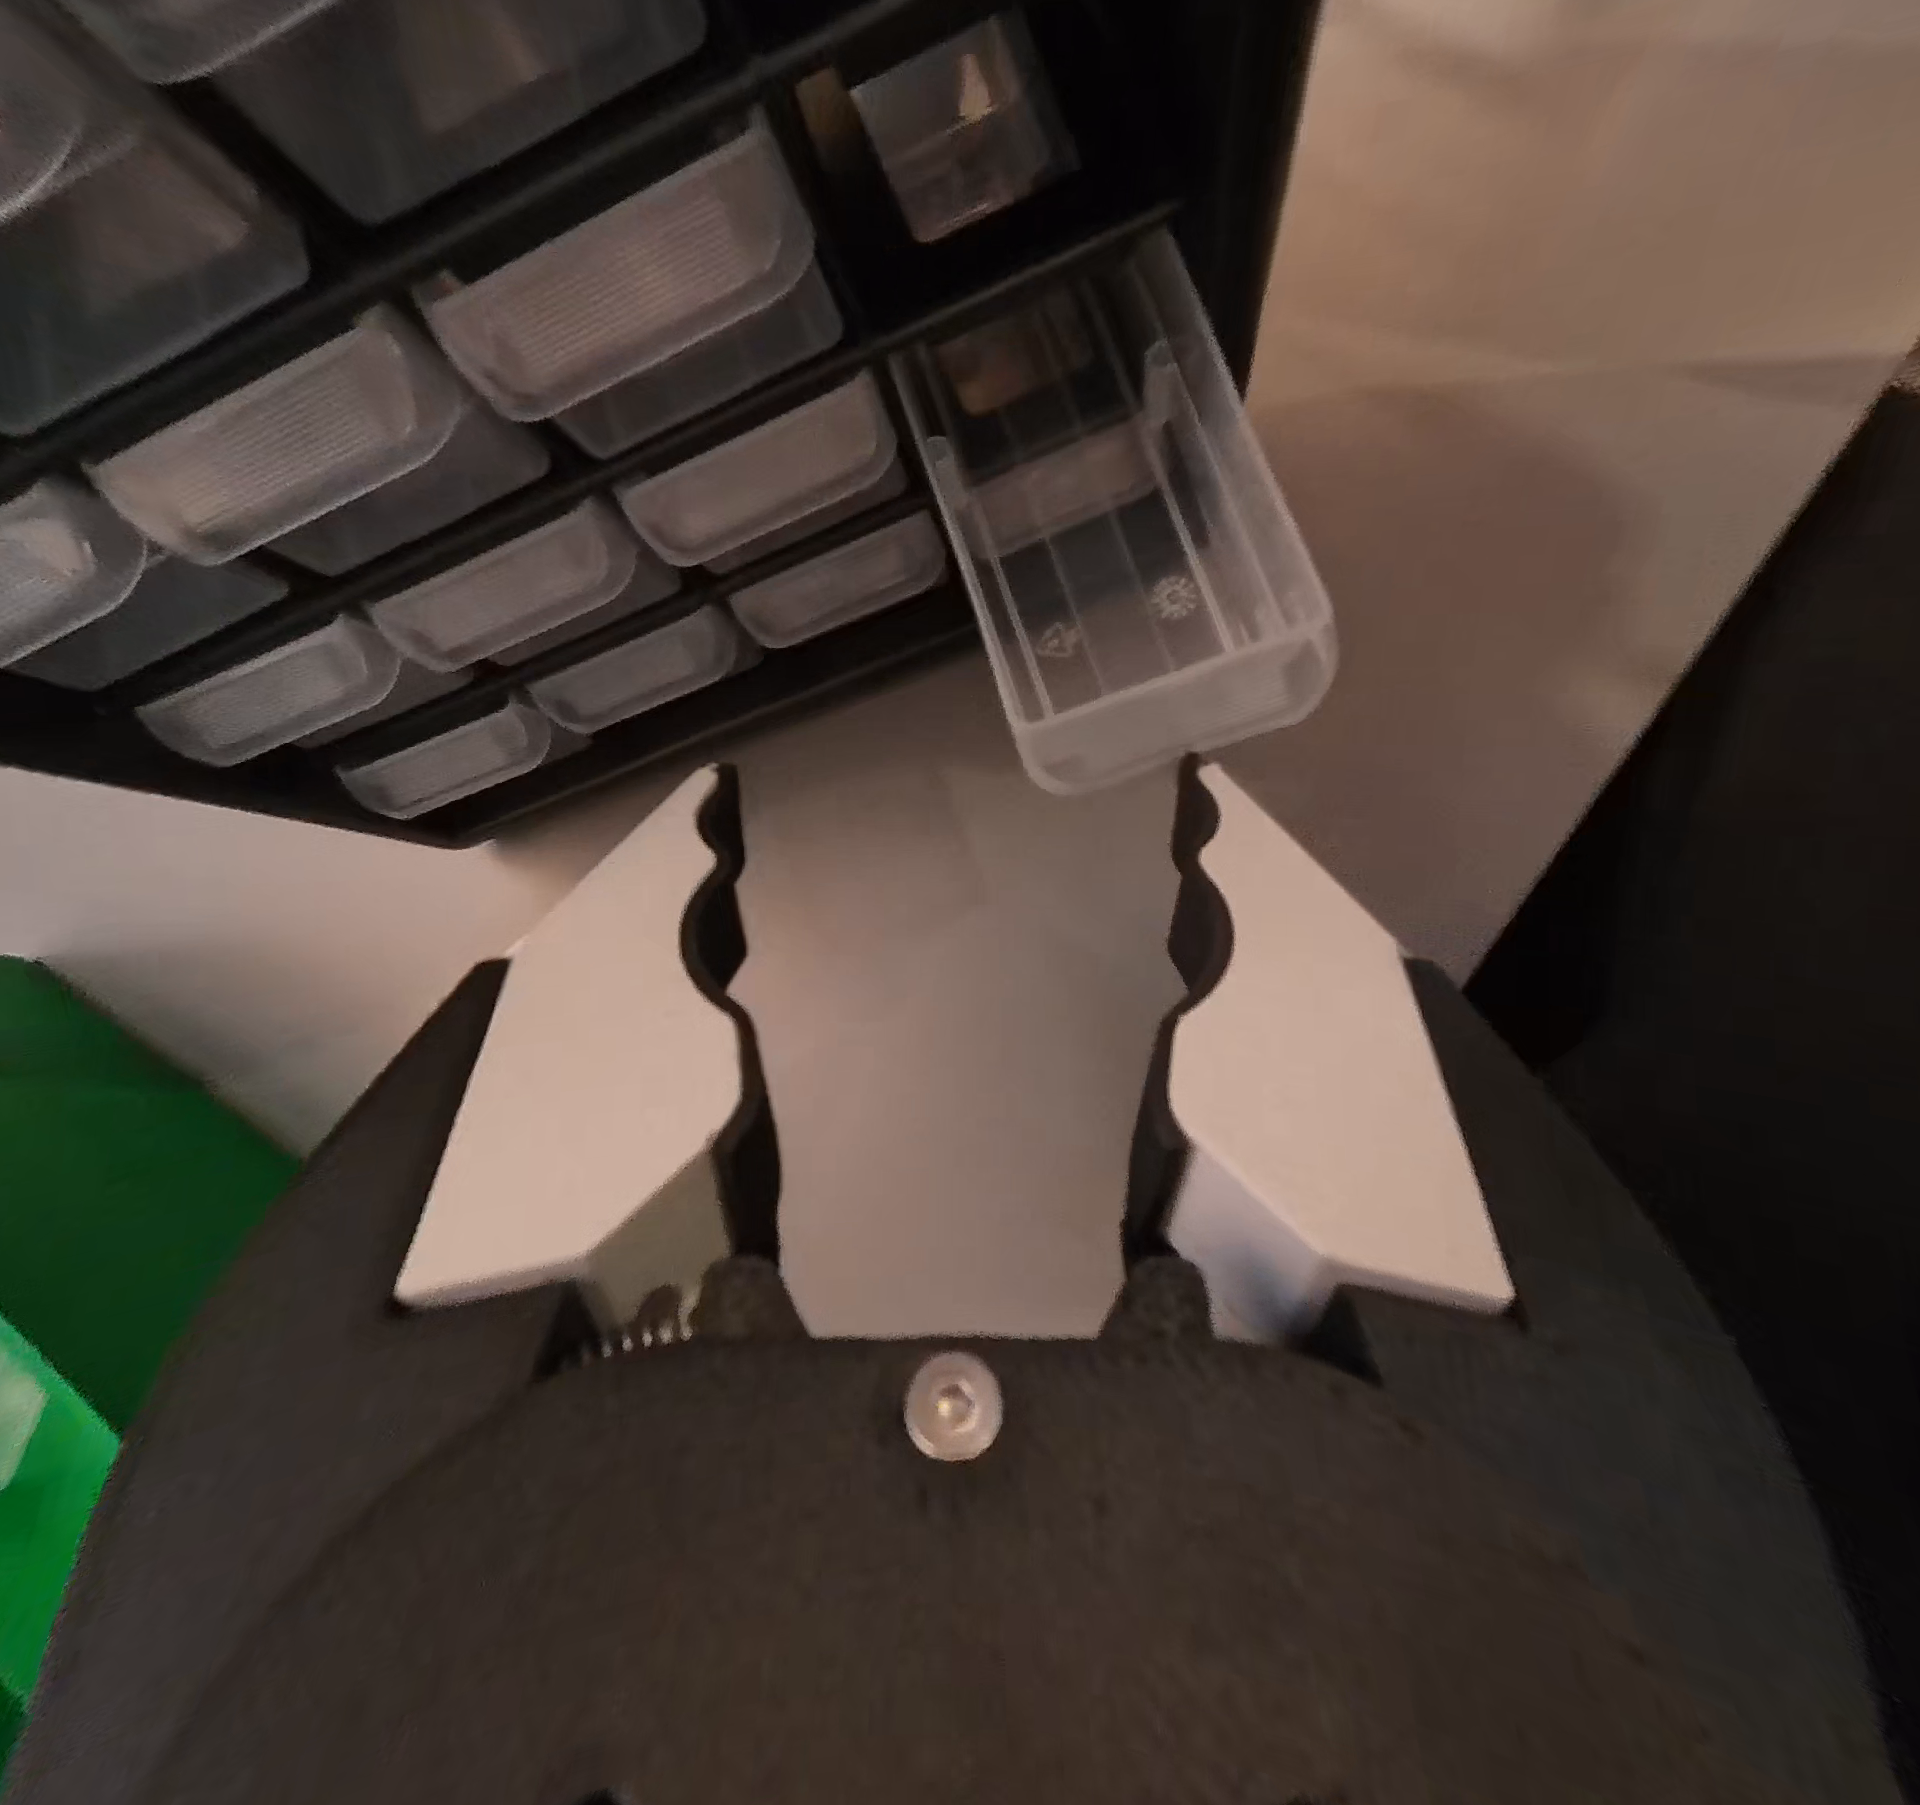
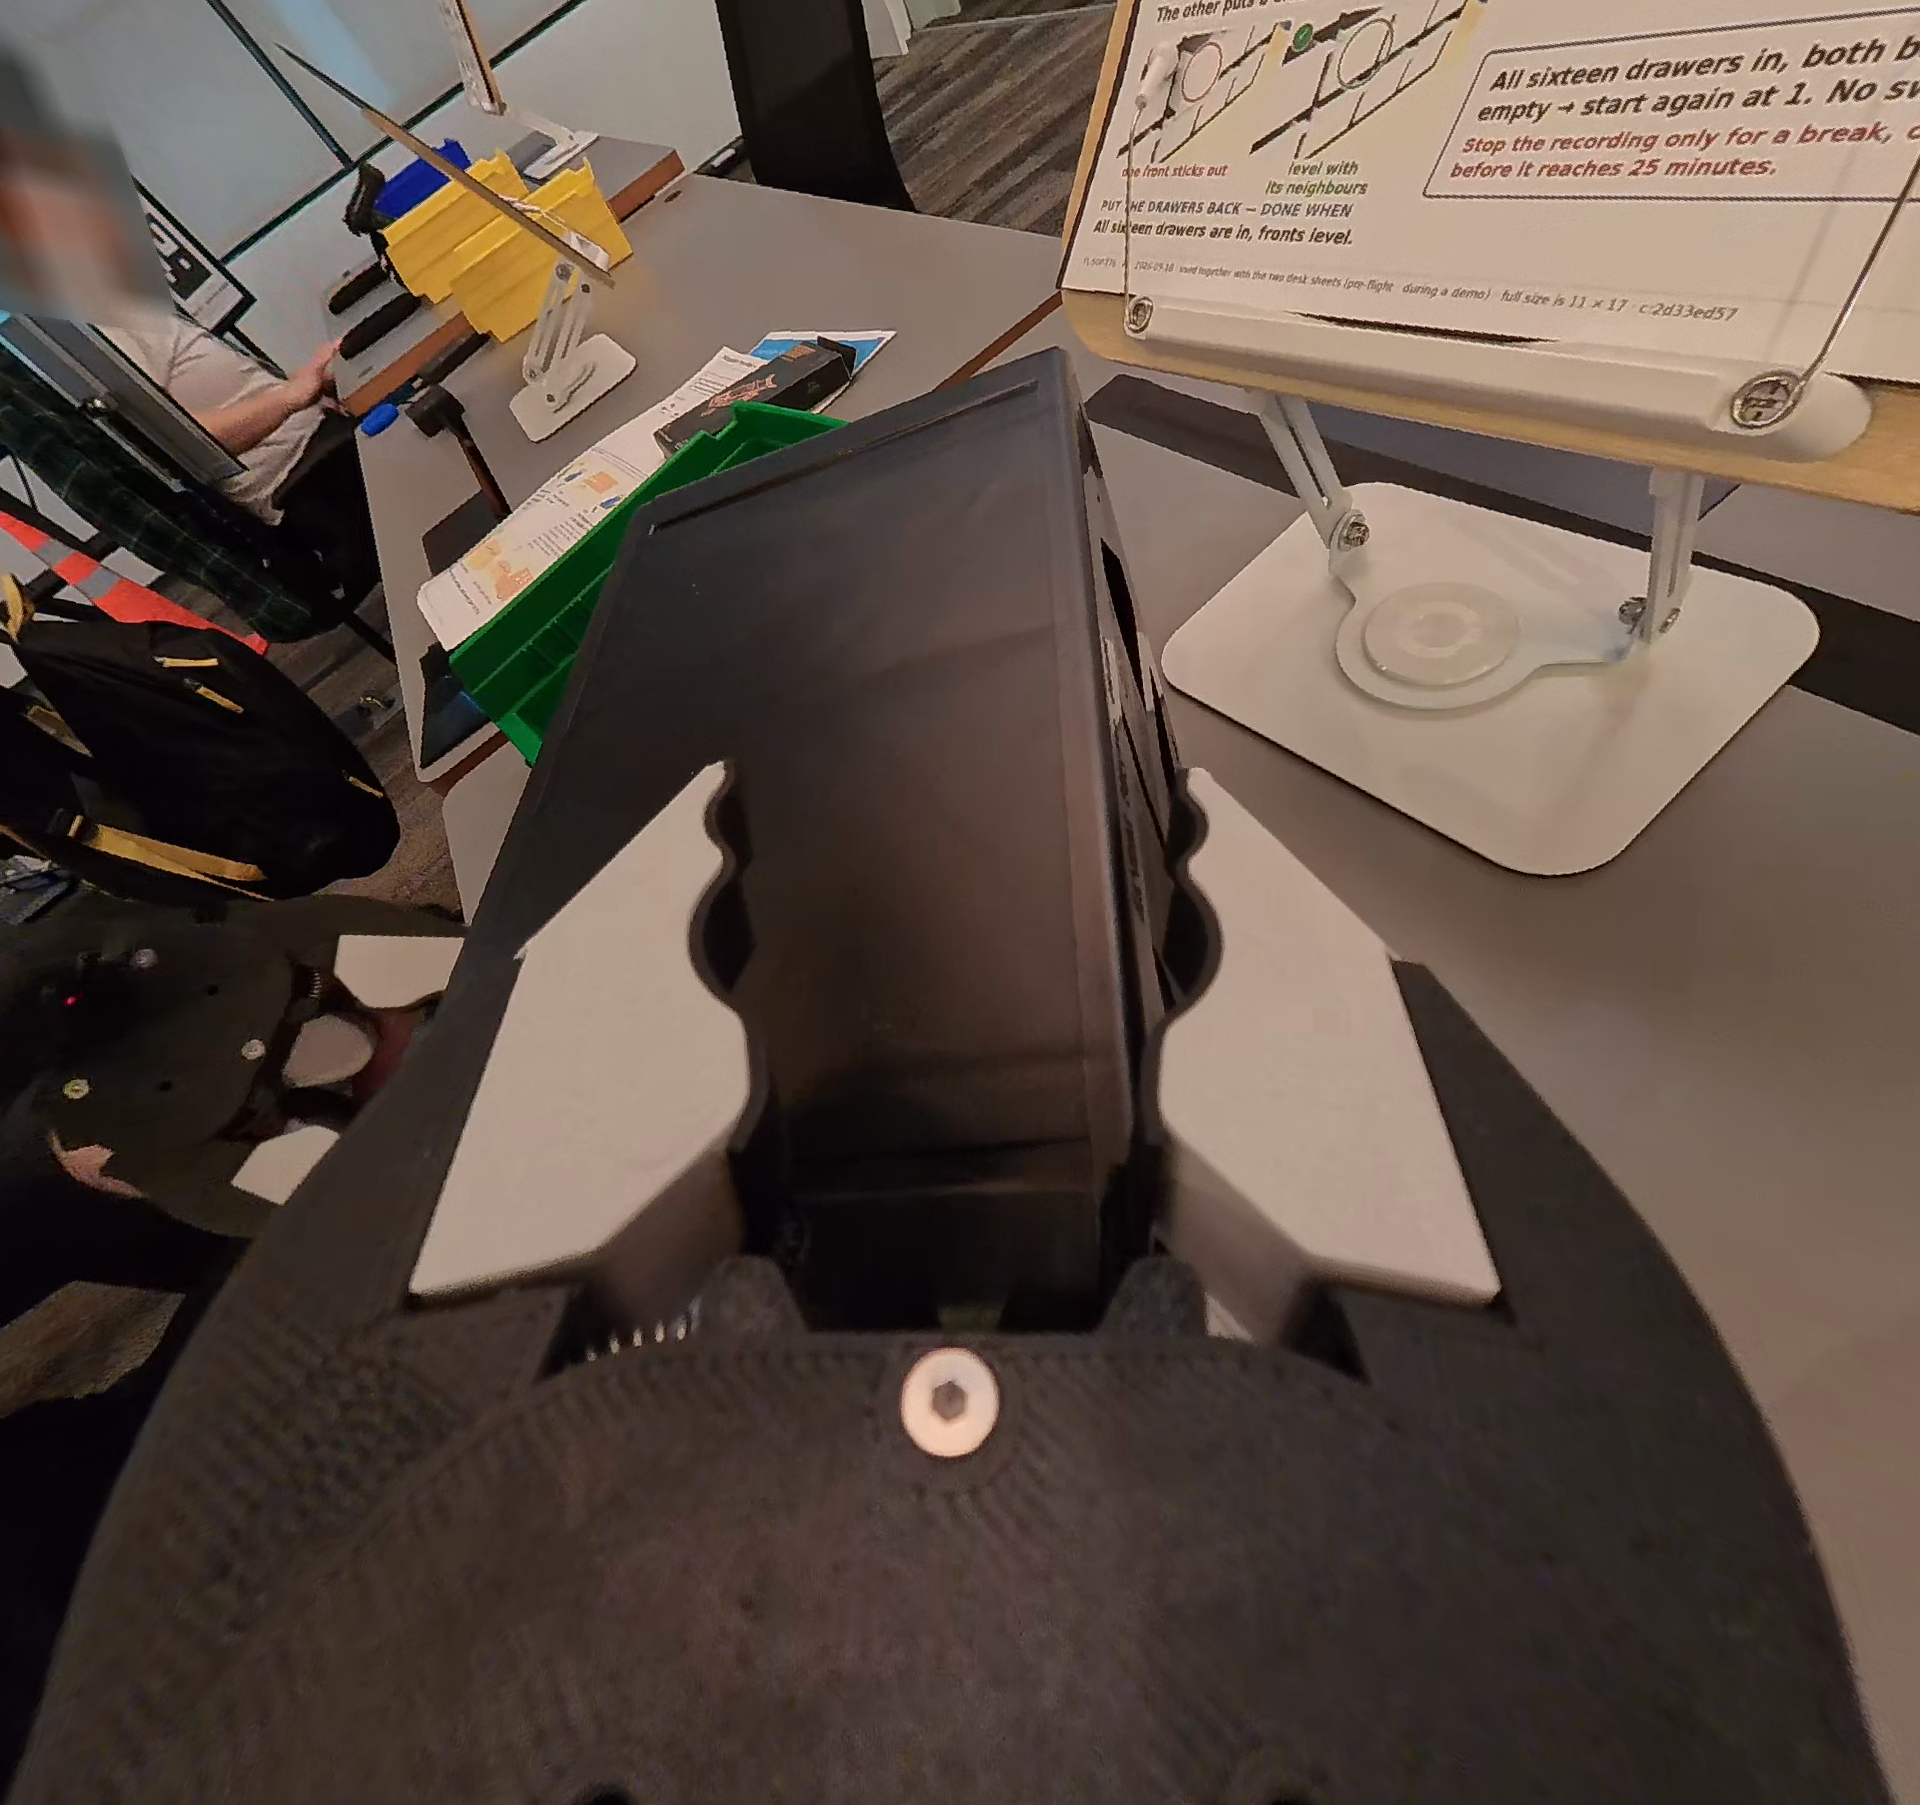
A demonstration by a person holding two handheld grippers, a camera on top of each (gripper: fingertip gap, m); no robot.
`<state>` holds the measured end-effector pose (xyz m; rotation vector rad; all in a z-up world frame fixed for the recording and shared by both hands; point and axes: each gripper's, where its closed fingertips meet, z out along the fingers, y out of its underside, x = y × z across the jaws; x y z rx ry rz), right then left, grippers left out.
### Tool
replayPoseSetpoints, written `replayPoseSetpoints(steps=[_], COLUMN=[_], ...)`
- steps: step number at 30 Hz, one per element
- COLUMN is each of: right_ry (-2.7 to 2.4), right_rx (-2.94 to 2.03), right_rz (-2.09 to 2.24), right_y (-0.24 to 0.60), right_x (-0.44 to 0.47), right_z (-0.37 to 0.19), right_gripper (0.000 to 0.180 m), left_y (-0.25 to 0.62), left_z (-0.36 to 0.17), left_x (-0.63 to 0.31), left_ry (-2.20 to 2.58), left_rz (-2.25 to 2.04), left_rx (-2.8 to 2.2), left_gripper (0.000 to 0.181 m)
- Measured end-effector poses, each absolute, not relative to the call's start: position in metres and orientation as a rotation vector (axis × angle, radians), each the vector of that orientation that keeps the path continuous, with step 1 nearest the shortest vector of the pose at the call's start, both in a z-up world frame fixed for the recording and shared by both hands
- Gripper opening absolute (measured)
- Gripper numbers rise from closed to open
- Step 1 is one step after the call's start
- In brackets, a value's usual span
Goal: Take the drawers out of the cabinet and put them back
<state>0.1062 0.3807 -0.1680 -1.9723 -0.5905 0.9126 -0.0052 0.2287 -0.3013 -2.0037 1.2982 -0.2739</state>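
Cabinet [image 1: 1039, 228]: one clear drawer [image 1: 1122, 550] protruding, lower right column. Left gripper [image 1: 951, 789]: spread, empty, just short. Right gripper [image 2: 961, 799]: spread across cabinet top. Risk: off-centre approach jams drawer.

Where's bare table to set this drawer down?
Bare table lies in front of the cabinet, under the open left tool, and right of the pulled-out drawer. The green bin crowds the left; the stand base crowds behind.

Both grippers: black textured 3D-printed body, white fingers [image 1: 613, 1017] w/ wavy black pads, silver hex screw [image 2: 949, 1402].
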Motion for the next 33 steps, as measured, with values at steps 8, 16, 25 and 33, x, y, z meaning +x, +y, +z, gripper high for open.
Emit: replayPoseSetpoints(steps=[8, 16, 25, 33], right_ry=[-0.587, -0.585, -0.594, -0.587], right_rx=[-1.974, -1.971, -1.970, -1.978], right_rz=[0.908, 0.908, 0.918, 0.916], right_y=[0.381, 0.381, 0.381, 0.381], right_x=[0.106, 0.107, 0.106, 0.106], right_z=[-0.168, -0.168, -0.168, -0.168], right_gripper=[0.080, 0.080, 0.080, 0.081], left_y=[0.285, 0.299, 0.341, 0.421], left_z=[-0.302, -0.308, -0.228, -0.334], left_x=[0.009, 0.006, -0.181, -0.301], left_ry=[0.918, 0.818, 0.788, 1.090], left_rz=[-0.187, -0.204, 0.107, 0.312], left_rx=[-2.064, -2.079, -2.050, -2.305], left_gripper=[0.121, 0.144, 0.090, 0.062])
